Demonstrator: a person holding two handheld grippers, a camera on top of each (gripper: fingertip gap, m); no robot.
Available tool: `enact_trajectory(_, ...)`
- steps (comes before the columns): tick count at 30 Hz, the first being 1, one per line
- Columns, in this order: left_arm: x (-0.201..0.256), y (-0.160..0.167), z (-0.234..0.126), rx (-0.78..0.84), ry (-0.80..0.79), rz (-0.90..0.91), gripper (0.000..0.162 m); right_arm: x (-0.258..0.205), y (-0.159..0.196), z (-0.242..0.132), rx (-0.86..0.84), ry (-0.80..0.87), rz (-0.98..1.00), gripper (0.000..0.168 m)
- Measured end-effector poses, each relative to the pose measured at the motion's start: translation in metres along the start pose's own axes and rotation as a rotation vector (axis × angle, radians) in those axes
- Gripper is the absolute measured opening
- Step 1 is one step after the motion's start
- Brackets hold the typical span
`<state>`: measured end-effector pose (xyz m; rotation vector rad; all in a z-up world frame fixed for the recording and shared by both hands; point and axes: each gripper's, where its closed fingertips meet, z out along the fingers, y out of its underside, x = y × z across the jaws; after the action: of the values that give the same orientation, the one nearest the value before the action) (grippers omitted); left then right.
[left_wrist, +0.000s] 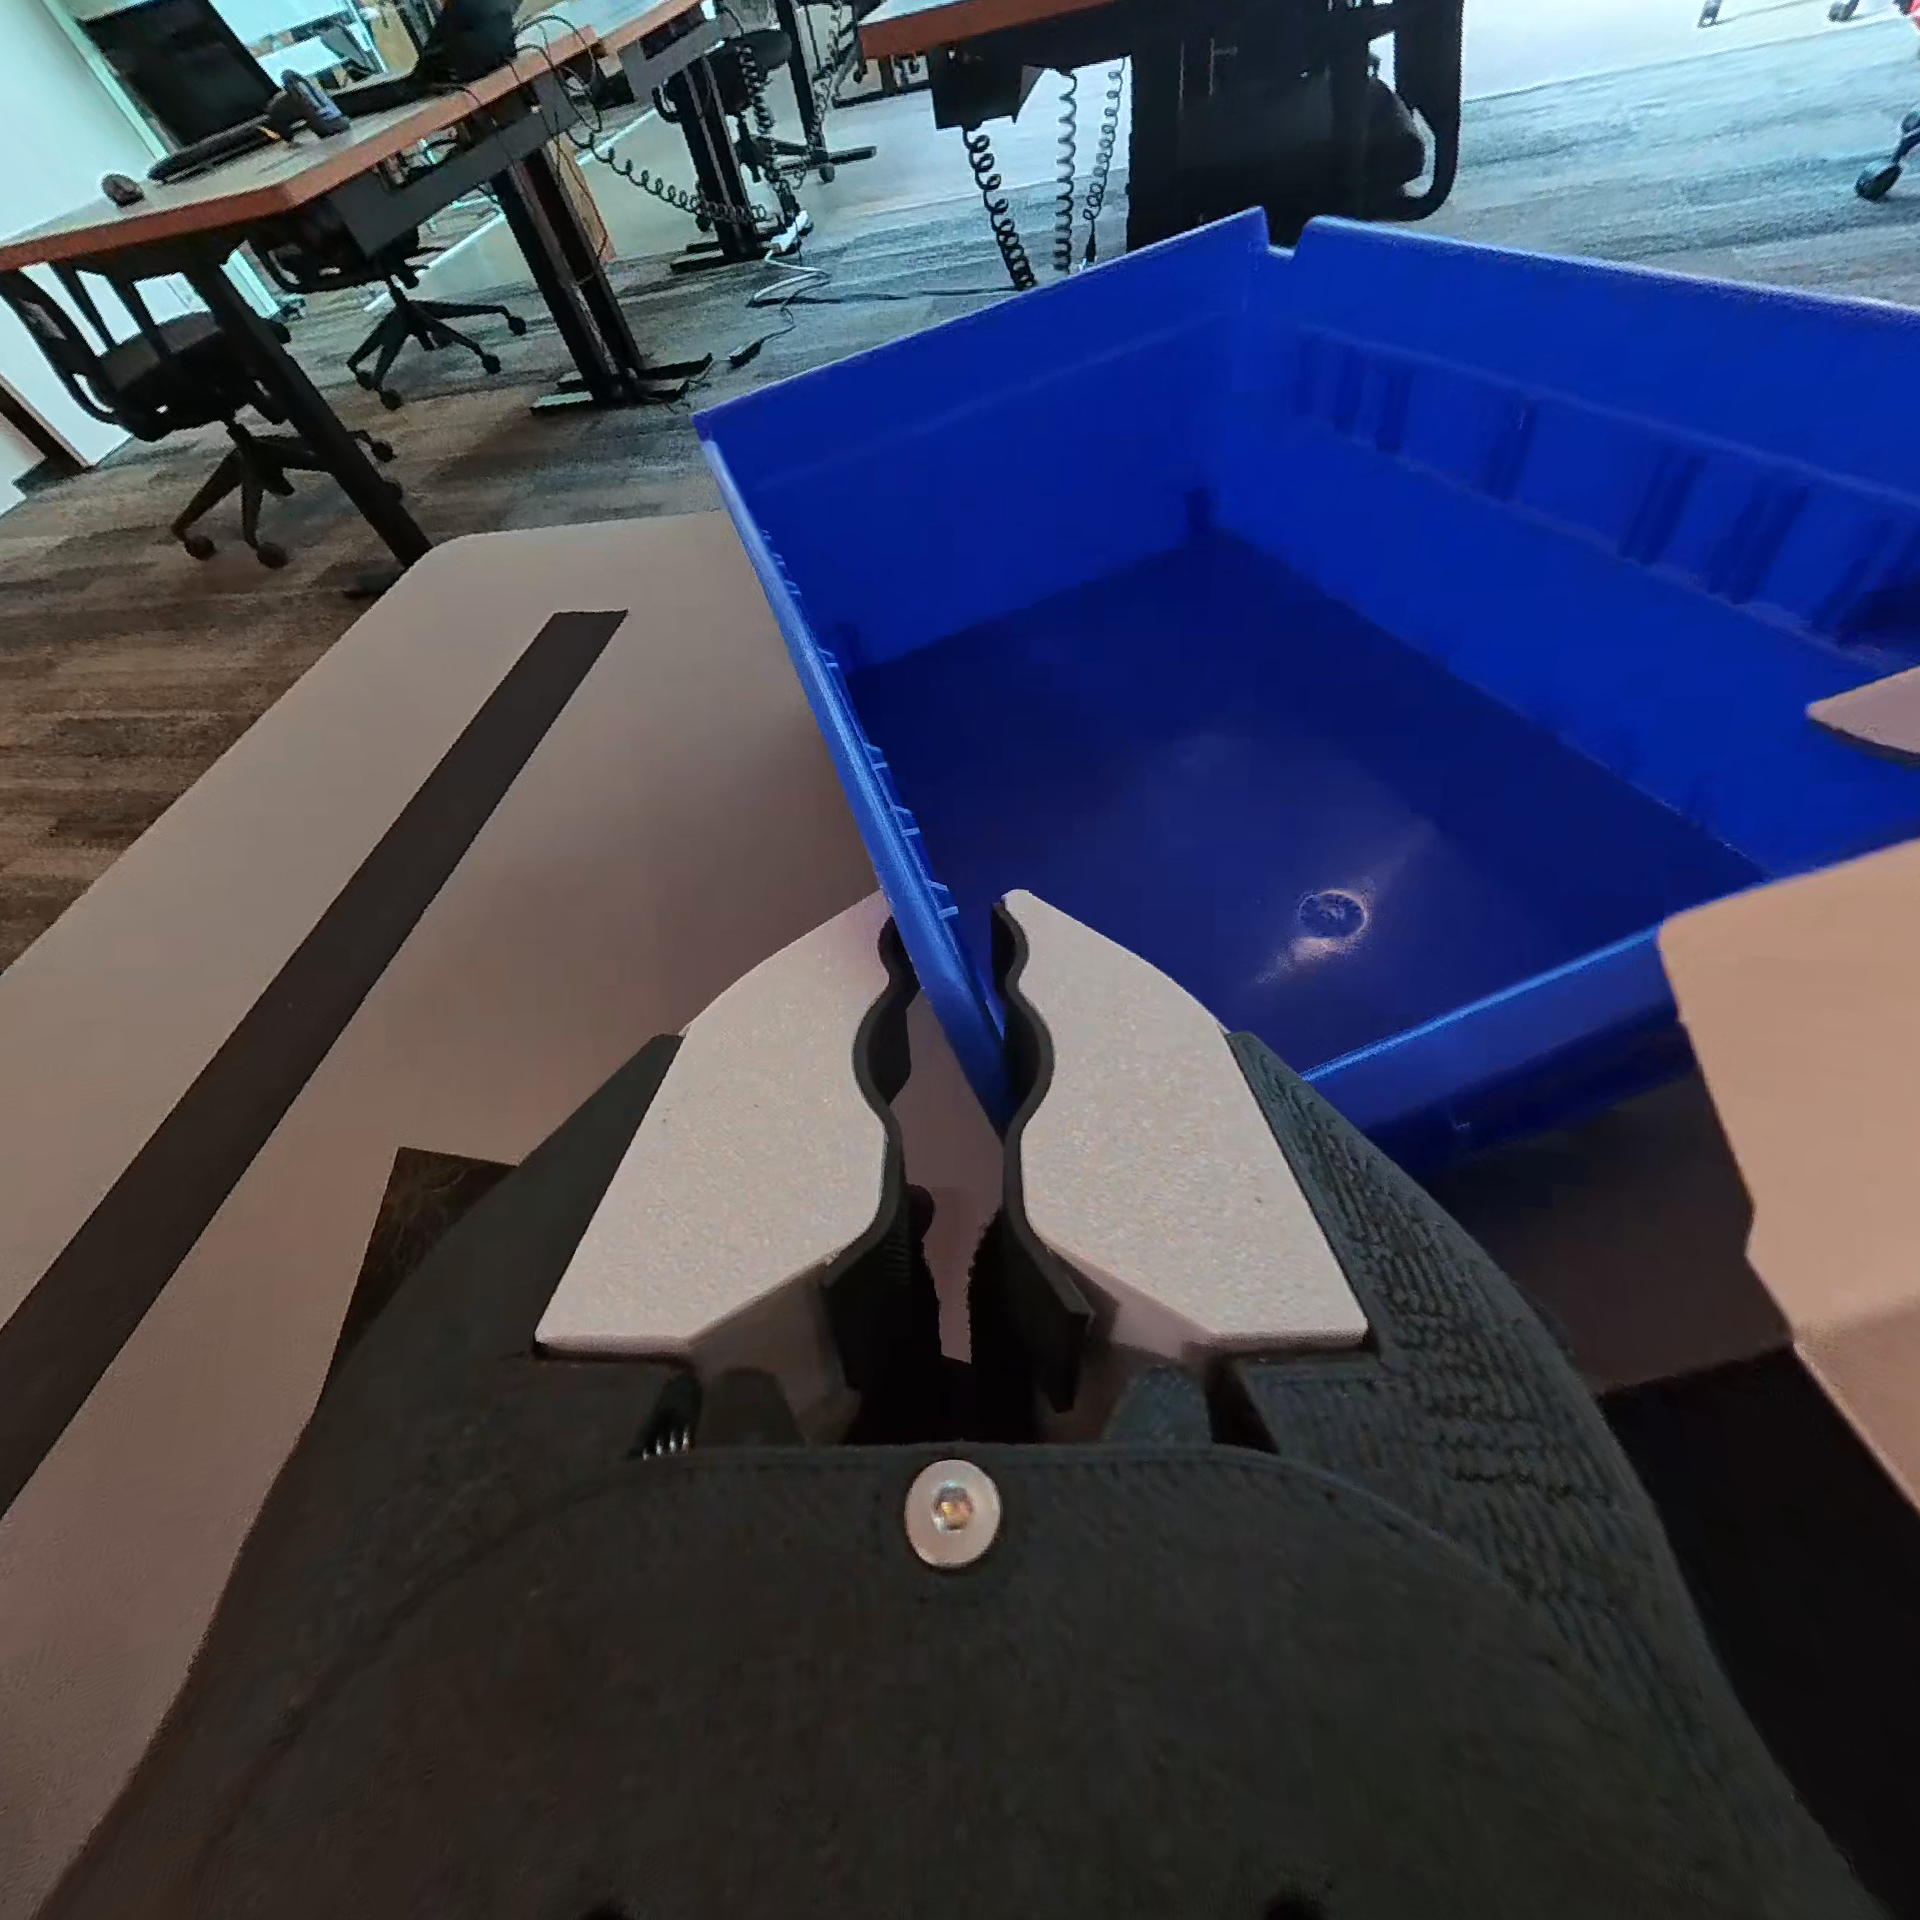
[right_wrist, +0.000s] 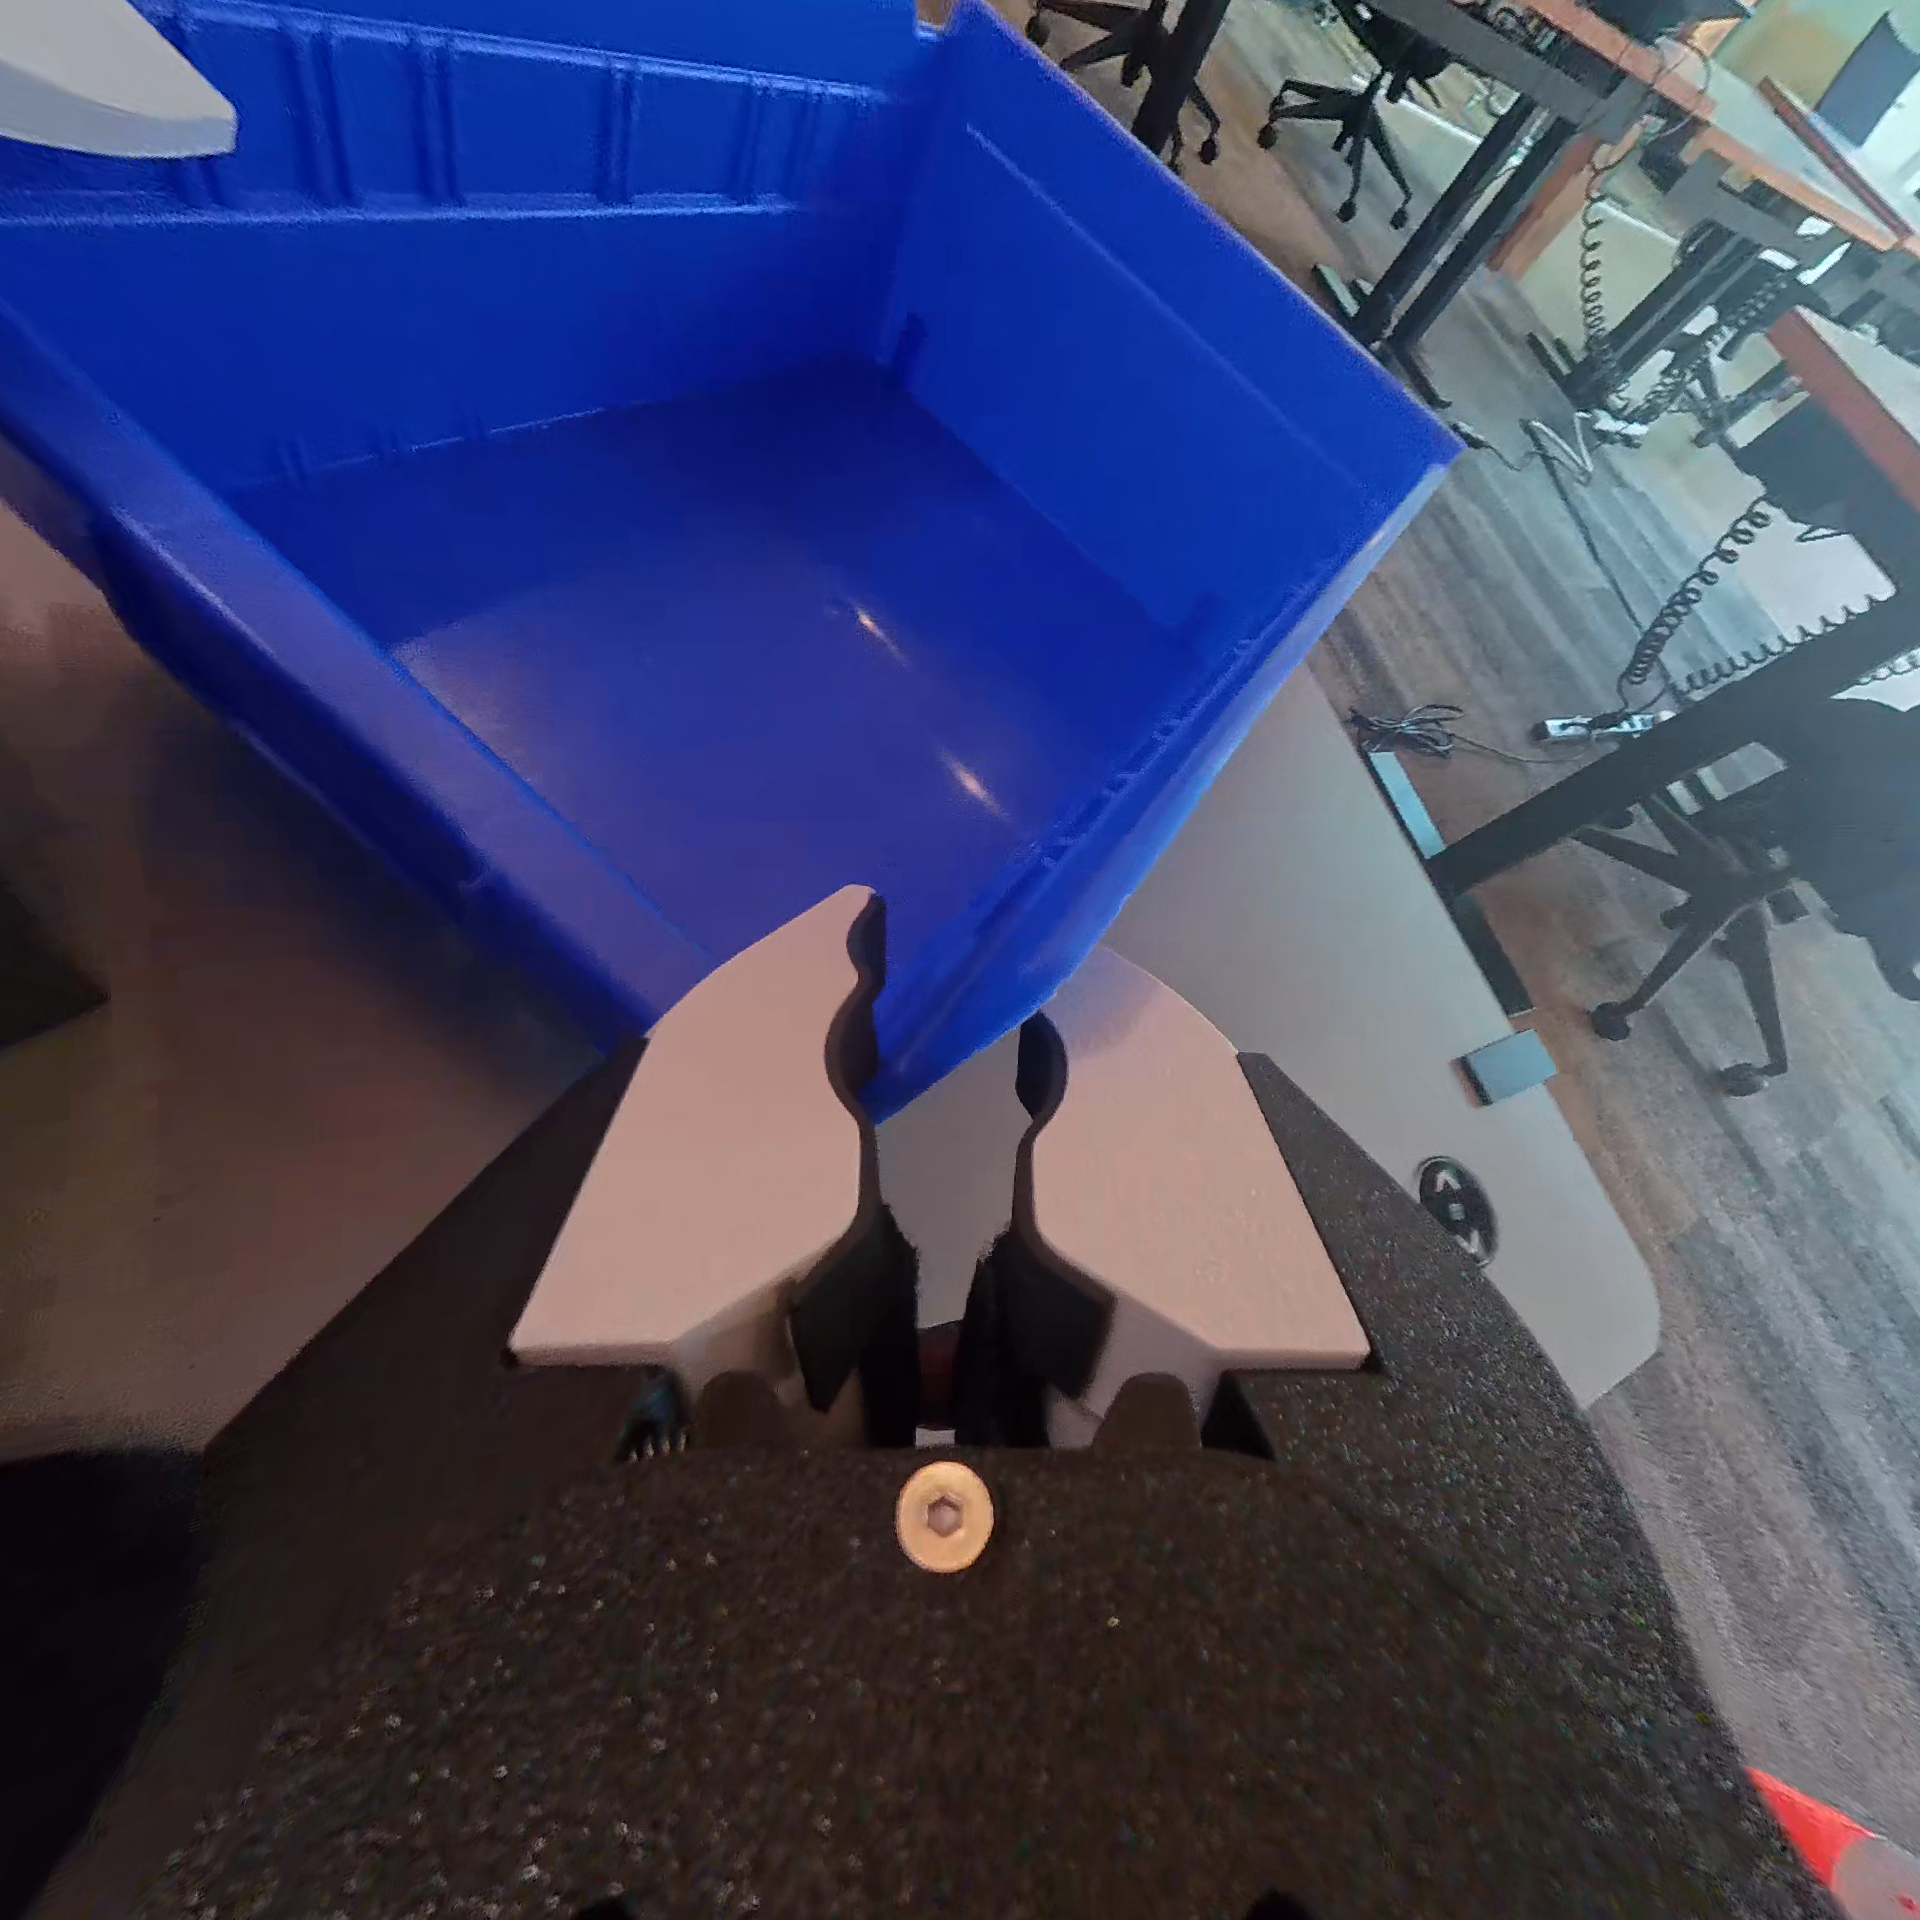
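Office table (left_wrist: 436, 831); one blue bin (left_wrist: 1039, 499); two tools

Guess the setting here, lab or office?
Most likely an open-plan office. Rows of wood-topped desks on black legs, wheeled office chairs and coiled cables over carpet. Both grippers work at a blue bin on a pale table.

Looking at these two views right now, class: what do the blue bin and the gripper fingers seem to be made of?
Blue bin: apparently moulded plastic, fairly glossy; thin ribbed walls and bright highlights on its floor.

Left gripper and right gripper, each clamping a bin wall: pale fingers look like matte, grainy hard plastic, possibly printed; the black bodies show a rough layered texture. Exact material cannot be confirmed.
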<state>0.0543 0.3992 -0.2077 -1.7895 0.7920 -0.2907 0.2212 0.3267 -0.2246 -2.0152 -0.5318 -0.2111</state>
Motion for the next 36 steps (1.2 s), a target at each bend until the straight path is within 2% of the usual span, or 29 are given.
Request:
enact_trajectory(6, 0.007, 0.022, -0.006, -0.025, -0.007, 0.013, 0.014, -0.018, 0.017, -0.003, -0.015, -0.05, 0.022, 0.029)
enact_trajectory(8, 0.009, 0.022, -0.01, -0.026, 0.006, 0.013, 0.021, -0.02, 0.017, -0.005, 0.013, -0.084, 0.047, 0.031)
enact_trajectory(9, 0.008, 0.02, -0.014, -0.022, 0.012, 0.007, 0.03, -0.021, 0.015, -0.006, 0.035, -0.13, 0.072, 0.038)
enact_trajectory(10, 0.006, 0.016, -0.022, -0.007, 0.019, 0.0, 0.038, -0.021, 0.01, -0.009, 0.082, -0.184, 0.11, 0.06)
enact_trajectory(11, 0.003, 0.012, -0.031, 0.014, 0.028, -0.005, 0.044, -0.016, 0.006, -0.014, 0.122, -0.213, 0.159, 0.071)
enact_trajectory(14, -0.013, 0.006, -0.067, 0.081, 0.049, -0.015, 0.052, 0.003, -0.009, -0.037, 0.248, -0.32, 0.268, 0.089)
enact_trajectory(16, -0.014, 0.009, -0.094, 0.115, 0.143, -0.03, 0.052, -0.005, -0.025, -0.064, 0.36, -0.518, 0.266, 0.093)
enact_trajectory(18, 0.004, 0.014, -0.127, 0.15, 0.341, -0.043, 0.055, -0.027, -0.037, -0.099, 0.448, -0.78, 0.246, 0.095)
enact_trajectory(19, 0.015, 0.017, -0.143, 0.168, 0.435, -0.057, 0.06, -0.037, -0.039, -0.115, 0.469, -0.887, 0.245, 0.102)
enact_trajectory(21, 0.036, 0.023, -0.166, 0.179, 0.57, -0.082, 0.071, -0.058, -0.042, -0.135, 0.489, -1.014, 0.213, 0.11)
enact_trajectory(23, 0.055, 0.035, -0.171, 0.131, 0.611, -0.068, 0.078, -0.087, -0.038, -0.142, 0.466, -1.072, 0.108, 0.119)
enact_trajectory(25, 0.07, 0.052, -0.164, 0.04, 0.563, -0.005, 0.078, -0.121, -0.024, -0.139, 0.379, -1.109, -0.047, 0.129)
enact_trajectory(27, 0.085, 0.062, -0.159, -0.006, 0.526, 0.044, 0.068, -0.144, -0.011, -0.13, 0.269, -1.124, -0.128, 0.132)
enact_trajectory(31, 0.116, 0.06, -0.163, 0.019, 0.574, 0.05, 0.054, -0.172, -0.018, -0.137, 0.261, -1.243, -0.03, 0.119)
enact_trajectory(33, 0.127, 0.053, -0.164, 0.039, 0.595, 0.033, 0.043, -0.179, -0.022, -0.135, 0.272, -1.253, -0.001, 0.115)
enact_trajectory(36, 0.144, 0.044, -0.163, 0.045, 0.624, 0.038, 0.038, -0.177, -0.025, -0.129, 0.291, -1.218, 0.011, 0.113)
